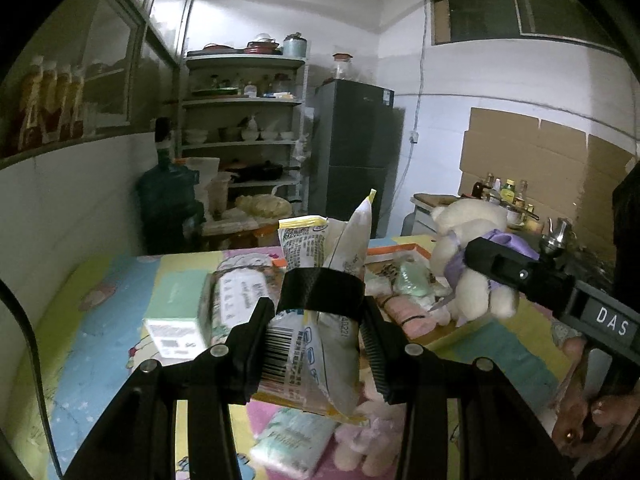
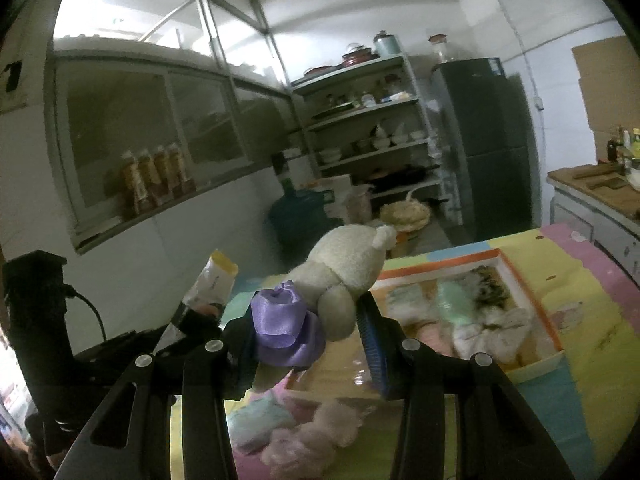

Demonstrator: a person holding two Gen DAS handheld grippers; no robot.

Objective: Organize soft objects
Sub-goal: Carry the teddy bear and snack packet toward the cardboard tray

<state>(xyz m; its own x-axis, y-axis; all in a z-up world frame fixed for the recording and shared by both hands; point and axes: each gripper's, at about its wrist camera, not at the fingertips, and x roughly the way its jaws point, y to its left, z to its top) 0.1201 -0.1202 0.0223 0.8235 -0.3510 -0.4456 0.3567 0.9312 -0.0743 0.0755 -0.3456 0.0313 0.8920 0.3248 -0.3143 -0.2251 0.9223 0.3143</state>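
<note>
My left gripper [image 1: 318, 340] is shut on a white and yellow snack bag [image 1: 316, 320] and holds it above the colourful table mat [image 1: 100, 320]. My right gripper [image 2: 308, 340] is shut on a cream teddy bear [image 2: 348, 268] with a purple ribbon [image 2: 284, 324]; the bear also shows at the right of the left wrist view [image 1: 472, 264]. An orange-rimmed white box [image 2: 536, 304] holding several soft items lies ahead of the bear.
A mint green box [image 1: 176, 312] and a wrapped pack [image 1: 236, 292] lie on the mat at left. A pastel tissue pack [image 1: 292, 440] and a pink plush [image 1: 368, 436] lie below the grippers. Shelves [image 1: 244, 128], a water jug [image 1: 168, 200] and a fridge [image 1: 356, 148] stand behind.
</note>
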